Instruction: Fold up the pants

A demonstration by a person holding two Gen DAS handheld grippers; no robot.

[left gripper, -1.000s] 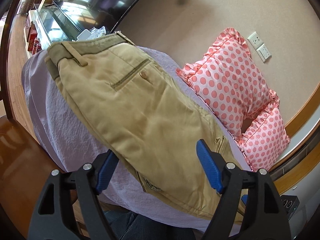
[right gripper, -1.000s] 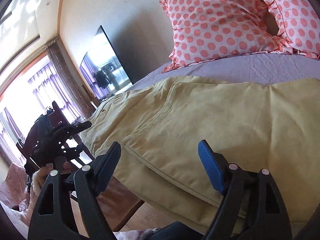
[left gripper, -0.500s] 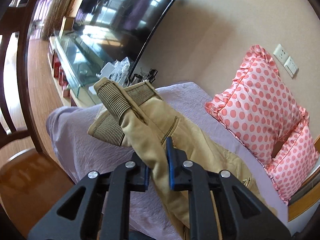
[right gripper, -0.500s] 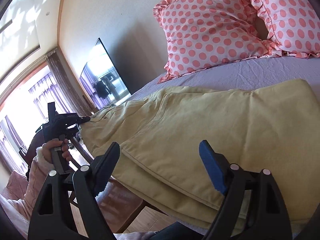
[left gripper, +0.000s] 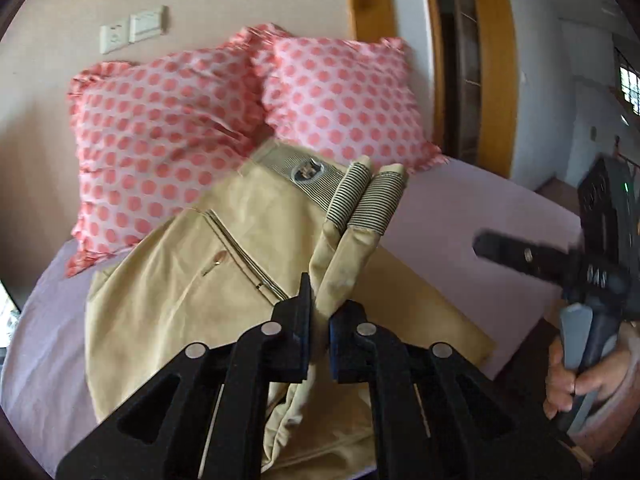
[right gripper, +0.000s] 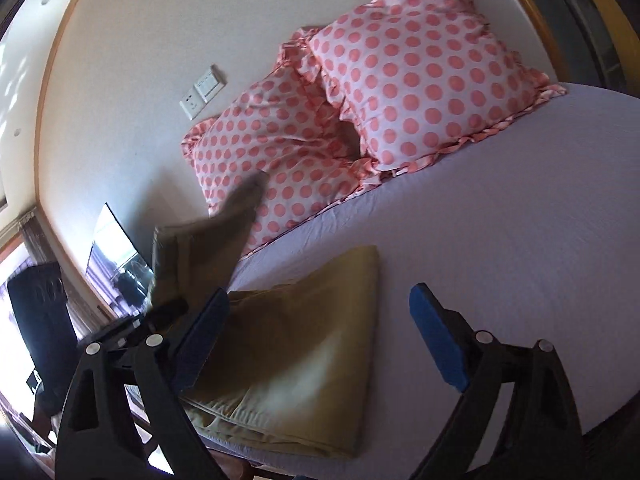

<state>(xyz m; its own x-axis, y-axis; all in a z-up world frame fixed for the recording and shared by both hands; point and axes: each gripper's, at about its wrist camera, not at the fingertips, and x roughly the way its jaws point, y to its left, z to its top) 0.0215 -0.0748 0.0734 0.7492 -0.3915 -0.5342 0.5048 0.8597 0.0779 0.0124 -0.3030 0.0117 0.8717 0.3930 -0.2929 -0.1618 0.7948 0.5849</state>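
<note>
Tan pants (left gripper: 192, 292) lie on a lilac bed sheet (left gripper: 452, 220). My left gripper (left gripper: 320, 320) is shut on the waistband end, whose striped lining (left gripper: 364, 196) stands up above the jaws, lifted over the lower folded part. In the right wrist view the folded legs (right gripper: 304, 344) lie flat near the bed's front edge, and the raised waistband part (right gripper: 208, 252) hangs blurred at the left with the left gripper (right gripper: 160, 312) under it. My right gripper (right gripper: 320, 340) is open and empty above the folded legs; it also shows in the left wrist view (left gripper: 520, 256).
Two pink polka-dot pillows (left gripper: 168, 120) (left gripper: 344, 92) lean on the wall at the head of the bed. Wall sockets (left gripper: 132, 32) sit above them. A wooden door frame (left gripper: 492, 60) is to the right. A television (right gripper: 112, 248) stands at far left.
My left gripper closed on the waistband, lifted it and swung it over toward the pillows and legs. My right gripper stayed open and pulled back and up from the pants.
</note>
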